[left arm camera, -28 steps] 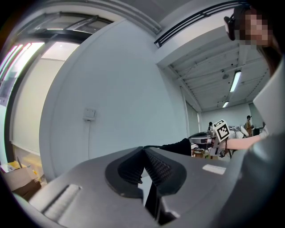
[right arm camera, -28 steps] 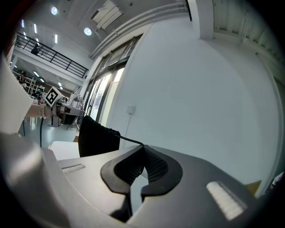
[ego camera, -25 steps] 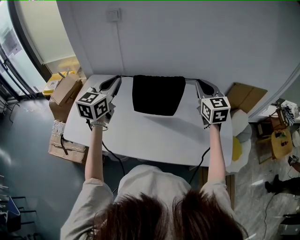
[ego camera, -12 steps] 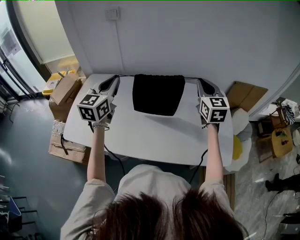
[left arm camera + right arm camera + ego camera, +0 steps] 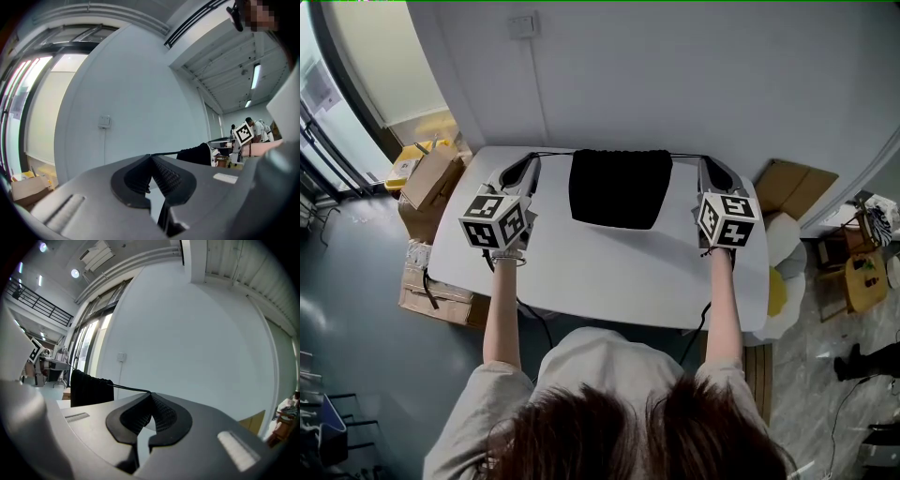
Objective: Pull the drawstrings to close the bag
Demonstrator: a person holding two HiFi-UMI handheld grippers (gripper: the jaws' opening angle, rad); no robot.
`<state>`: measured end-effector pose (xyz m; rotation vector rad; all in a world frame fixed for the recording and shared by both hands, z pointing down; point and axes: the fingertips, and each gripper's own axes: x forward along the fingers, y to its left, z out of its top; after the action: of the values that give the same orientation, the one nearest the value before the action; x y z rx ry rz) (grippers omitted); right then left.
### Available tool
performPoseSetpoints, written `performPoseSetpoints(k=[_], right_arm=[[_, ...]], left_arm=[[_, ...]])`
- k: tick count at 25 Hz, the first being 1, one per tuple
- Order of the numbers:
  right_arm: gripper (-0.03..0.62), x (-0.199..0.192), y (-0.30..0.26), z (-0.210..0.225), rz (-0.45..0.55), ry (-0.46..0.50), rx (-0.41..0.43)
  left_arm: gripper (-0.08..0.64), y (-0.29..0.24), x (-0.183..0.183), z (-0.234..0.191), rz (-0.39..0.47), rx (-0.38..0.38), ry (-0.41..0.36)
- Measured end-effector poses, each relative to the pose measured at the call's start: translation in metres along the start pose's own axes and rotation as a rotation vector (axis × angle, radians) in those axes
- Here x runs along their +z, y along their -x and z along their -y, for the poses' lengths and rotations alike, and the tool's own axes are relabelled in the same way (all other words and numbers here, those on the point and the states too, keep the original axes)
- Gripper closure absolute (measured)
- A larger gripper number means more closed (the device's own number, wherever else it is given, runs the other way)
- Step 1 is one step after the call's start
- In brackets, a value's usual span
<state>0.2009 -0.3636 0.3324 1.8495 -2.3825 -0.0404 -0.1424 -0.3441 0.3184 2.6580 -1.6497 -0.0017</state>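
The black bag (image 5: pixel 620 189) is at the far middle of the white counter (image 5: pixel 609 272), close to the wall (image 5: pixel 694 75), and its top edge is slightly puckered. Seen from either gripper view it stands upright, hung from its cords; I cannot tell whether its lower edge rests on the counter. A thin black cord leaves each top corner, taut and nearly level. The left drawstring (image 5: pixel 551 153) runs to my left gripper (image 5: pixel 533 158), the right drawstring (image 5: pixel 685 155) to my right gripper (image 5: pixel 704 160). In the left gripper view my ribbed fingers (image 5: pixel 166 176) are clenched tip to tip with the cord pinched where they meet. In the right gripper view the other fingers (image 5: pixel 161 416) are clenched the same way on their cord. Both grippers point level toward the wall, well apart, one on each side of the bag. Each carries a marker cube (image 5: pixel 496 222) faced with black-and-white square code patterns, which are not letters. On the wall above the counter sits a small pale wall switch (image 5: pixel 524 25). Cardboard boxes (image 5: pixel 431 178) stand on the floor to the left, and any print on them is too small to read
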Motion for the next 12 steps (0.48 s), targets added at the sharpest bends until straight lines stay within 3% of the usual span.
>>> performPoseSetpoints(k=[12], right_arm=[[0.58, 0.0038, 0.0037, 0.0038, 0.024, -0.021, -0.056]], left_arm=[[0.56, 0.0075, -0.0034, -0.0052, -0.012, 0.067, -0.04]])
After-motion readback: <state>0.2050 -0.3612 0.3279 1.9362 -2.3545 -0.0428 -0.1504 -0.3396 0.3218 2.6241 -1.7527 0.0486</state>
